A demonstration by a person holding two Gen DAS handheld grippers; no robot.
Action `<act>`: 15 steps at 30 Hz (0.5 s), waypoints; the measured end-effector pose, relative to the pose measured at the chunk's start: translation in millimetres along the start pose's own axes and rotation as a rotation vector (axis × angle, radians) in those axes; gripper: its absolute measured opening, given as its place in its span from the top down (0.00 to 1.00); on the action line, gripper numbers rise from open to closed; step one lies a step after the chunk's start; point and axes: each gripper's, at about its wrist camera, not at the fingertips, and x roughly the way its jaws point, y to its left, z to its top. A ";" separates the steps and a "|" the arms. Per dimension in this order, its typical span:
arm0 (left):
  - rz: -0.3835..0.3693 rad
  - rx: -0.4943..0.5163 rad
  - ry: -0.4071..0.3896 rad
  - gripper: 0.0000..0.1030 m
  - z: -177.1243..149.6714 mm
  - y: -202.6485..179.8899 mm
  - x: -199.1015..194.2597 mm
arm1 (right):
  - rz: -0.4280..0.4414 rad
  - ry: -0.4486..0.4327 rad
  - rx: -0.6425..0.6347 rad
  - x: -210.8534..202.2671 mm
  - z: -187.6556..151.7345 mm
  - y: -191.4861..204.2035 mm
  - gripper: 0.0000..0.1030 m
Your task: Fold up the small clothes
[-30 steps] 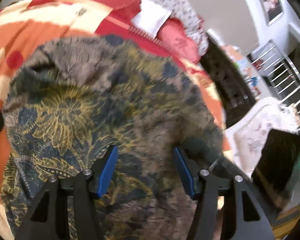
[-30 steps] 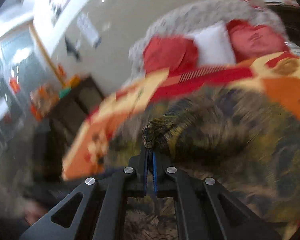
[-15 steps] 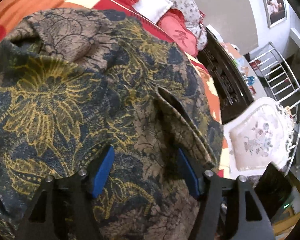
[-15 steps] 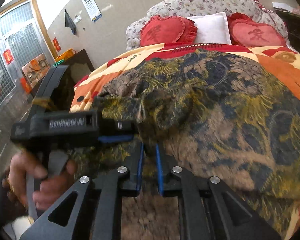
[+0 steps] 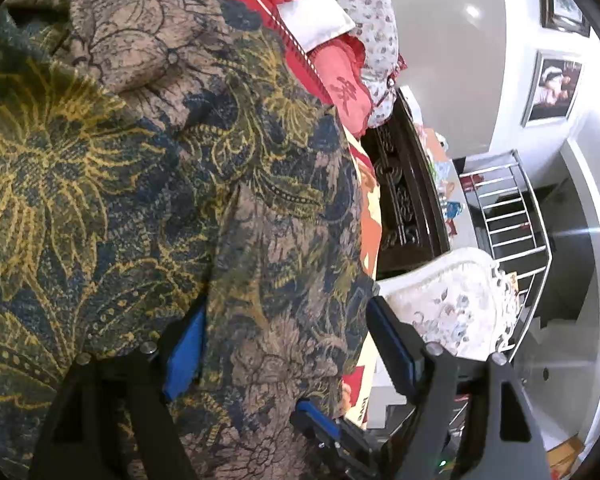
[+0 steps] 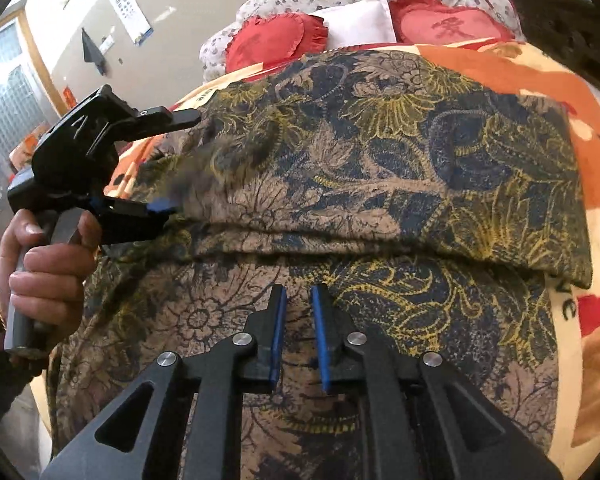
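Note:
A dark blue, brown and gold floral garment (image 5: 148, 184) lies spread on the bed; in the right wrist view (image 6: 380, 168) its far part is folded over the near part. My left gripper (image 5: 288, 320) is open, with a fold of the garment's edge between its fingers. It also shows in the right wrist view (image 6: 184, 160), at the garment's left edge, its fingers apart around cloth. My right gripper (image 6: 298, 300) is slightly open and empty, just above the garment's near part.
The bed has an orange, red and cream blanket (image 6: 540, 80), with red heart pillows (image 6: 272, 36) and a white pillow (image 6: 360, 24) at its head. In the left wrist view a dark carved bed frame (image 5: 404, 192), a white padded chair (image 5: 448, 300) and a metal rack (image 5: 508, 208) stand beside the bed.
My right gripper let go of the garment's corner and opened a little. My left gripper moved in on the garment's edge, which now lies between its fingers. The garment settled folded over.

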 end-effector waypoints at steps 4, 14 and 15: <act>0.033 -0.045 -0.007 0.20 8.3 10.0 1.3 | -0.005 0.000 -0.004 -0.1 -1.4 -1.5 0.85; 0.211 -0.014 -0.050 0.97 5.3 5.9 10.8 | 0.026 0.008 0.032 3.1 0.5 -7.5 0.85; 0.217 0.004 -0.064 0.97 1.5 2.8 8.5 | 0.029 0.008 0.036 3.1 0.3 -8.9 0.86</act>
